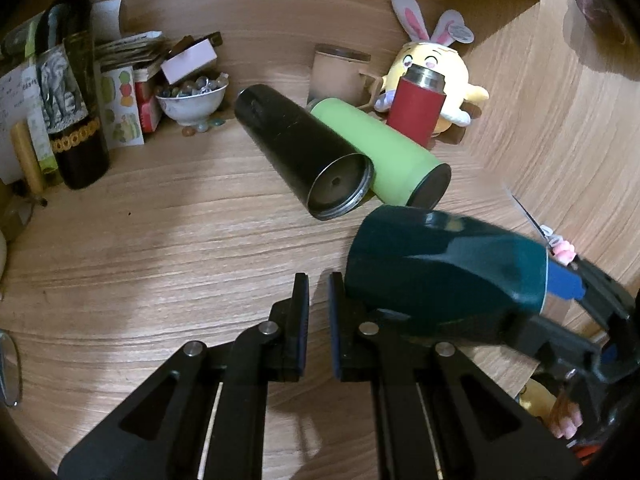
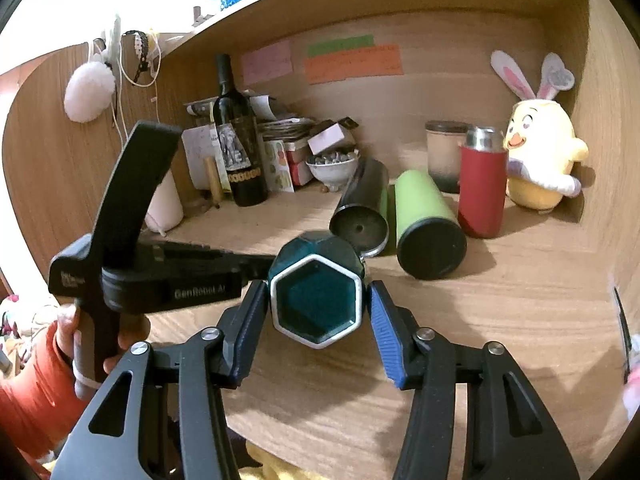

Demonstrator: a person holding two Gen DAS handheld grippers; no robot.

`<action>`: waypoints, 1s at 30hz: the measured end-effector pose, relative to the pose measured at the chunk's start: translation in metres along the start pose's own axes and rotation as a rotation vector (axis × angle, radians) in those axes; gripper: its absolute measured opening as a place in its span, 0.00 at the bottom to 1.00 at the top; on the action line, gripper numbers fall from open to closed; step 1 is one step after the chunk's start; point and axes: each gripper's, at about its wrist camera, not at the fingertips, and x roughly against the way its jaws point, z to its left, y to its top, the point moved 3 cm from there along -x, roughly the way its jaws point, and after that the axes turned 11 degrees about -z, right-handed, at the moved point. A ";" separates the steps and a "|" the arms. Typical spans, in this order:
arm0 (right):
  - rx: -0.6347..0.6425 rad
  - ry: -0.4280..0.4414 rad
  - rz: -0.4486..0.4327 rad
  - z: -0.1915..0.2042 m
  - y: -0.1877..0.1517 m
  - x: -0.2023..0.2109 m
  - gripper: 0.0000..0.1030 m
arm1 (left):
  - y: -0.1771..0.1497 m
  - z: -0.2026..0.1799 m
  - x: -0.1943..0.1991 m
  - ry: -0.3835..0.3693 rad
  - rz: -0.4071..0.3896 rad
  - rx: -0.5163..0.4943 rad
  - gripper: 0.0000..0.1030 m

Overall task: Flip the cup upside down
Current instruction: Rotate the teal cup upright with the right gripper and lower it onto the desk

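A dark teal faceted cup (image 2: 316,300) with a white hexagonal rim lies on its side, mouth toward my right wrist camera. My right gripper (image 2: 318,316) is open around its rim, with a finger on each side and small gaps. The cup also shows in the left wrist view (image 1: 444,268), with the right gripper's blue finger (image 1: 564,280) at its mouth end. My left gripper (image 1: 319,300) is nearly shut and empty, just left of the cup's base; its right finger seems to touch the cup.
On the wooden desk (image 1: 160,240) lie a black tumbler (image 1: 300,148) and a green tumbler (image 1: 384,152). A red flask (image 1: 416,104), a beige mug (image 1: 336,72), a plush chick (image 1: 440,68), a marble bowl (image 1: 192,100) and a wine bottle (image 1: 72,92) stand behind. A side wall (image 1: 560,120) is at right.
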 end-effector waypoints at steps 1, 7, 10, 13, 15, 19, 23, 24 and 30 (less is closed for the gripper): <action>0.008 -0.001 -0.002 0.001 0.002 -0.002 0.46 | -0.001 0.001 0.000 0.001 0.002 0.003 0.08; 0.023 0.005 -0.006 0.009 0.013 -0.013 0.45 | -0.004 0.011 -0.002 0.005 0.029 0.024 0.08; 0.029 0.000 -0.007 0.011 0.017 -0.019 0.45 | -0.004 0.015 -0.003 0.005 0.039 0.032 0.08; 0.020 0.006 -0.007 0.012 0.021 -0.026 0.45 | -0.004 0.019 -0.004 0.007 0.040 0.041 0.08; 0.009 0.013 -0.005 0.012 0.023 -0.029 0.45 | -0.004 0.021 -0.006 0.005 0.040 0.054 0.08; -0.005 0.030 0.019 0.011 0.023 -0.039 0.45 | -0.003 0.020 -0.006 -0.001 0.040 0.058 0.08; 0.004 0.032 0.012 0.014 0.022 -0.039 0.44 | -0.005 0.018 -0.008 0.000 0.044 0.052 0.08; 0.002 0.033 0.012 0.014 0.022 -0.040 0.44 | -0.005 0.018 -0.007 0.006 0.042 0.049 0.08; 0.018 0.043 0.053 0.015 0.022 -0.038 0.50 | 0.002 0.015 0.017 0.069 -0.037 0.019 0.08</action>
